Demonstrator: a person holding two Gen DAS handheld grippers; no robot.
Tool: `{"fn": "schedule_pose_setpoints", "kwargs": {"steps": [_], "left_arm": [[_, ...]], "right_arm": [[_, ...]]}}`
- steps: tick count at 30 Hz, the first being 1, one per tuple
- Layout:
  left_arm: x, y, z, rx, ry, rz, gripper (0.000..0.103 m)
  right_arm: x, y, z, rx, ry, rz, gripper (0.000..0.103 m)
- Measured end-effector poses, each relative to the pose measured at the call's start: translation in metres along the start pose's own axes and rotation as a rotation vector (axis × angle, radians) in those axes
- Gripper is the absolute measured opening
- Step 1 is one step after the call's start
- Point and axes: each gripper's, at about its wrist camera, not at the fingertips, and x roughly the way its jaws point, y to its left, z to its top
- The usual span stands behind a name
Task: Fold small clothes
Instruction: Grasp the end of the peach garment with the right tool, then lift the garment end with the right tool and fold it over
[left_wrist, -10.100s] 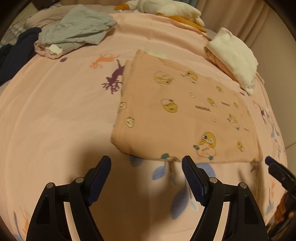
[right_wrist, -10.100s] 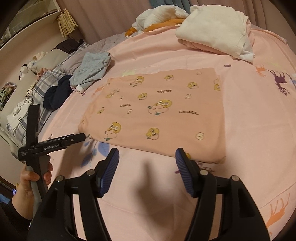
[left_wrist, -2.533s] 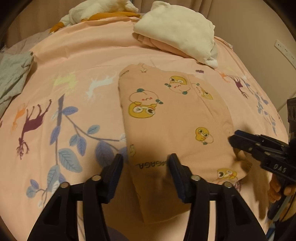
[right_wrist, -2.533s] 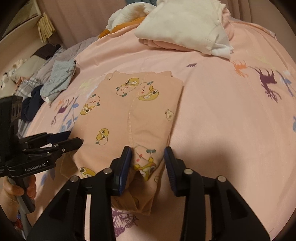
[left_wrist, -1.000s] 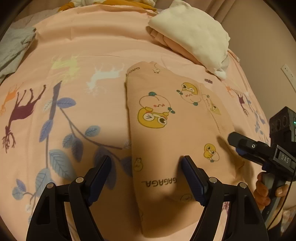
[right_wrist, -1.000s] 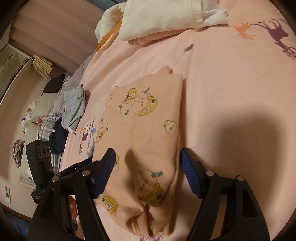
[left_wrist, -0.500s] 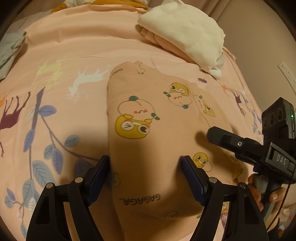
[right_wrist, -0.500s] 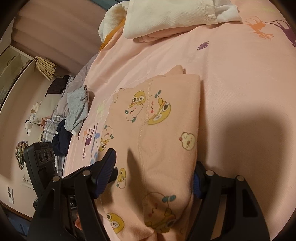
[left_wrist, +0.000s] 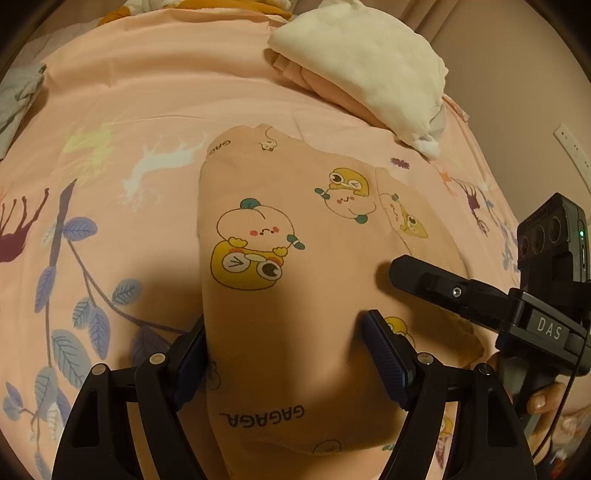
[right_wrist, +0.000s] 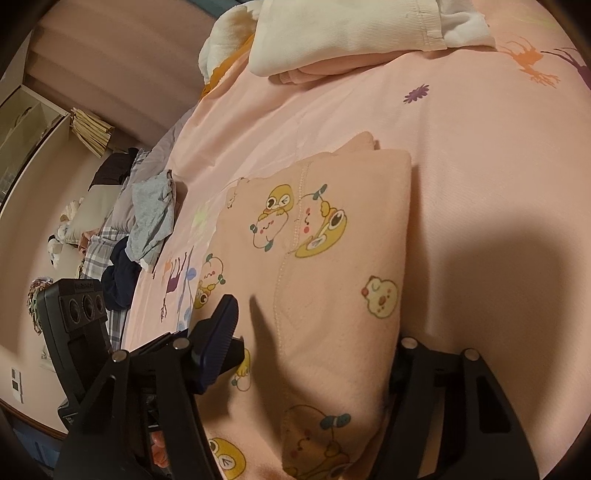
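Garment (left_wrist: 295, 295), peach with yellow cartoon prints, folded into a long strip and lying flat on the pink bed sheet (left_wrist: 147, 92), its near end between both claws. Left gripper (left_wrist: 288, 358) spread wide across the strip's width: left pad against the strip's left edge, partly tucked out of sight there, right pad resting on top of the cloth, nothing pinched. Right gripper (right_wrist: 310, 350) straddling the strip's right-hand part, jaws closing with cloth between them; left pad raised just above the fabric, right finger sunk behind the folded right edge, tip hidden, so no firm pinch to be seen. In the left wrist view, reaching in from the right over the cloth, with a hand (left_wrist: 546, 398) wrapped round its handle. Beyond the strip's far end, a white pile (left_wrist: 362, 62) stacked on a pink folded piece, well apart from the strip. Off towards the bed's far left side, a crumpled grey garment (right_wrist: 151, 210) lying partly over a navy one (right_wrist: 118, 280), both on the bedding. Against the wall past them, an open shelf (right_wrist: 33, 122); contents too small and blurred to tell.
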Motion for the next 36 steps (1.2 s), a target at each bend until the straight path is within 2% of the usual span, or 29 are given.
{"fn": "schedule_pose_setpoints", "kwargs": {"steps": [4,7,15,20,27,36], "left_arm": [[0.000,-0.001,0.001,0.004,-0.003,0.005,0.078],[0.001,-0.004,0.001,0.012,-0.010,0.018,0.076],[-0.004,-0.008,0.001,0.034,-0.033,0.056,0.053],[-0.007,-0.009,0.002,0.033,-0.044,0.062,0.041],[-0.015,-0.010,0.002,0.032,-0.060,0.063,0.031],[-0.021,-0.012,0.003,0.042,-0.074,0.060,0.028]], "right_arm": [[0.001,0.000,0.000,-0.008,-0.005,-0.022,0.056],[0.002,0.002,-0.001,-0.026,-0.014,-0.058,0.047],[0.001,0.018,-0.006,-0.115,-0.050,-0.135,0.028],[-0.001,0.028,-0.008,-0.168,-0.077,-0.173,0.025],[-0.007,0.043,-0.011,-0.209,-0.106,-0.178,0.024],[-0.015,0.057,-0.015,-0.241,-0.128,-0.168,0.023]]}}
